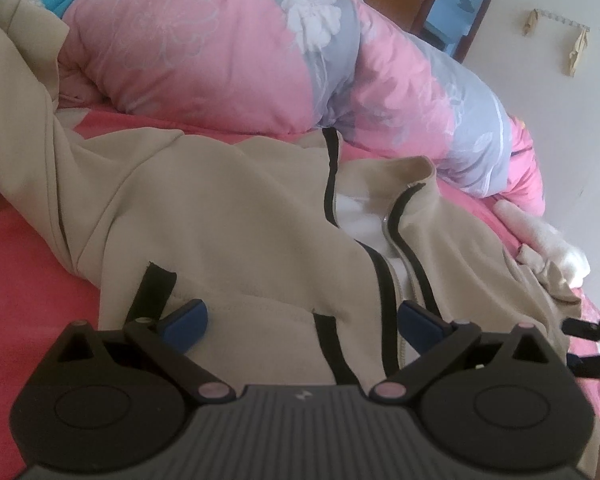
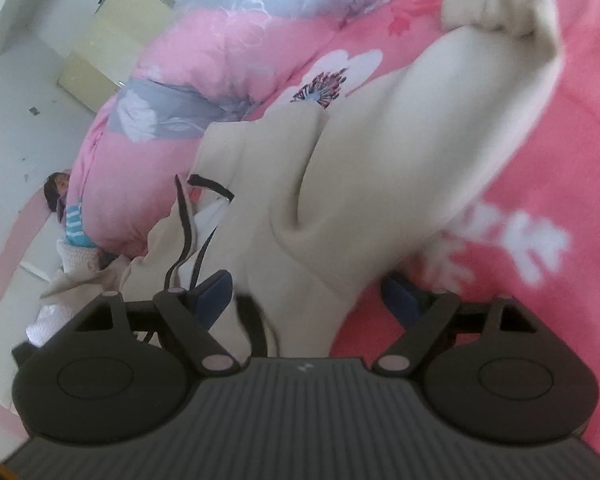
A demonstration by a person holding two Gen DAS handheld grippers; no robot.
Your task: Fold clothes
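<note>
On the pink floral bedsheet (image 2: 540,128) we see a beige zip-up jacket (image 1: 228,216) spread front-up, its zipper (image 1: 384,268) partly undone; bare sheet lies to its left, while a rolled pink-and-grey quilt (image 1: 228,52) hems in the far edge. Our left gripper (image 1: 302,318) stands wide open over the hem — its blue pads (image 1: 188,324) clamp nothing. Our right gripper (image 2: 308,294) is likewise spread wide, the jacket's side lying between its jaws, ungripped; one sleeve (image 2: 440,120) stretches away across the sheet. White walls and a wooden door frame (image 1: 452,12) bound the room.
</note>
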